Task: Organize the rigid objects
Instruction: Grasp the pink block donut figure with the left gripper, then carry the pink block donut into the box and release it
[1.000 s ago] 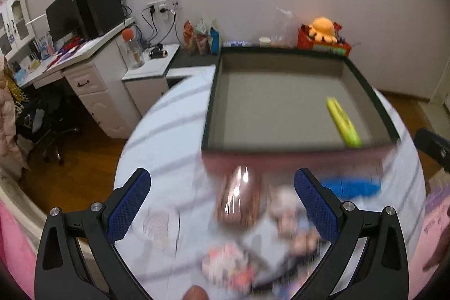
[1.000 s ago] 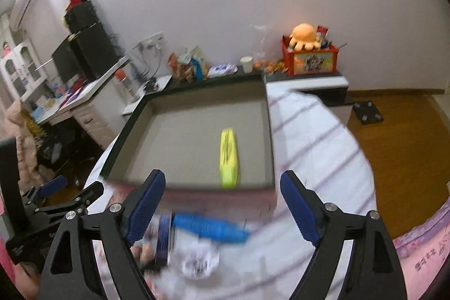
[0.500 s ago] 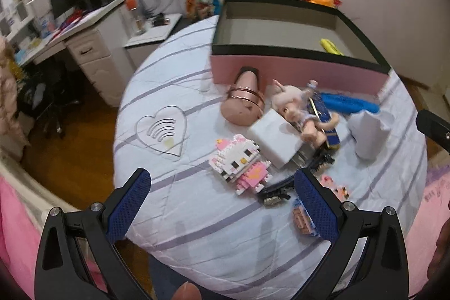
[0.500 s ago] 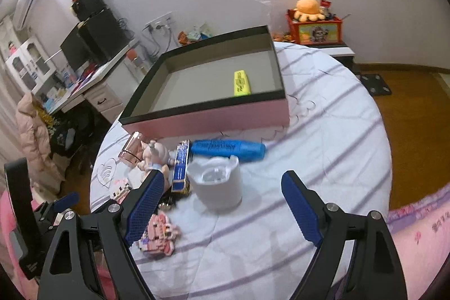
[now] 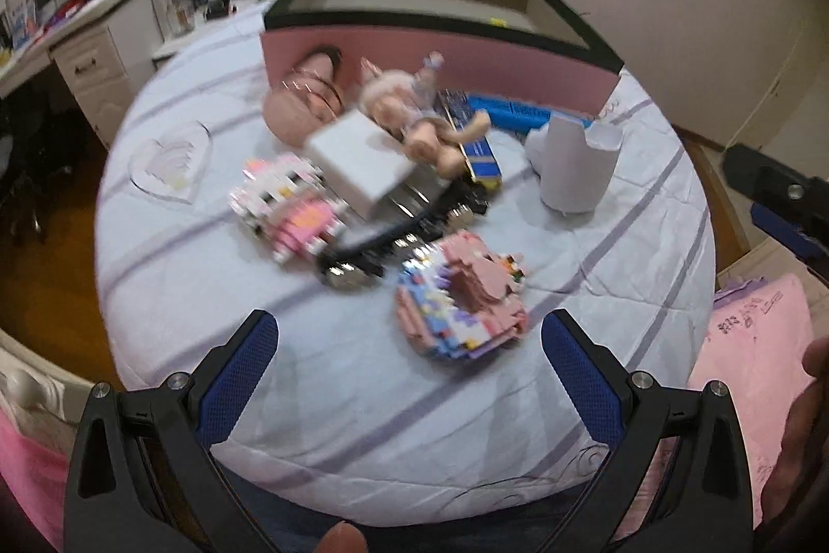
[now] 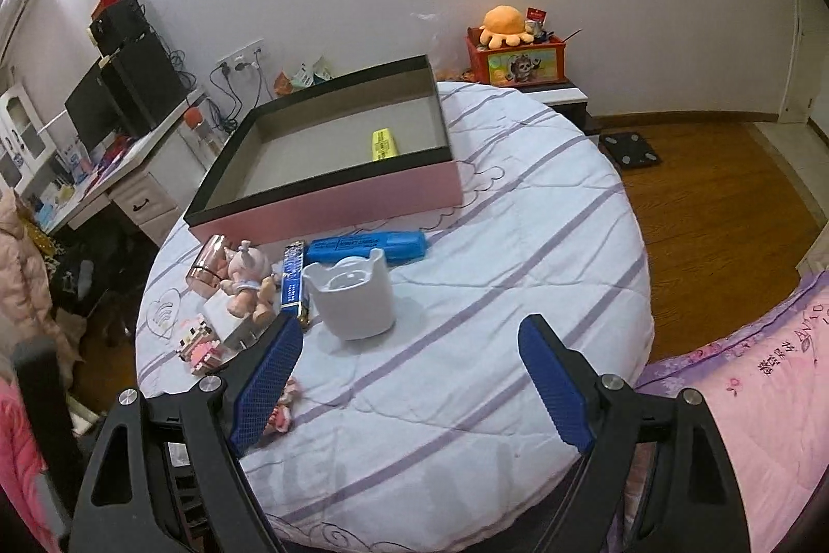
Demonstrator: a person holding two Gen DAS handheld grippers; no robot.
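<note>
A pink box with a black rim (image 6: 331,200) (image 5: 440,55) stands at the far side of the round table and holds a yellow marker (image 6: 384,144). In front of it lie a blue marker (image 6: 368,246), a white cup (image 6: 355,296) (image 5: 575,164), a doll (image 6: 248,275) (image 5: 419,117), a rose-gold cylinder (image 6: 207,265), a white block (image 5: 360,164), a blue flat box (image 6: 291,278), a block kitty (image 5: 290,206) and a pink block figure (image 5: 461,299). My left gripper (image 5: 409,371) is open and empty above the near table edge. My right gripper (image 6: 409,377) is open and empty, short of the cup.
A heart-shaped clear piece (image 5: 171,161) lies at the table's left. A black clip or strap (image 5: 394,237) lies among the toys. A desk with a monitor (image 6: 103,128) stands left, a red toy box (image 6: 518,58) at the wall, a pink quilt (image 6: 751,387) at right.
Both grippers have pulled back and up from the box toward the near table edge. The toys now show in front of them. Both stay open.
</note>
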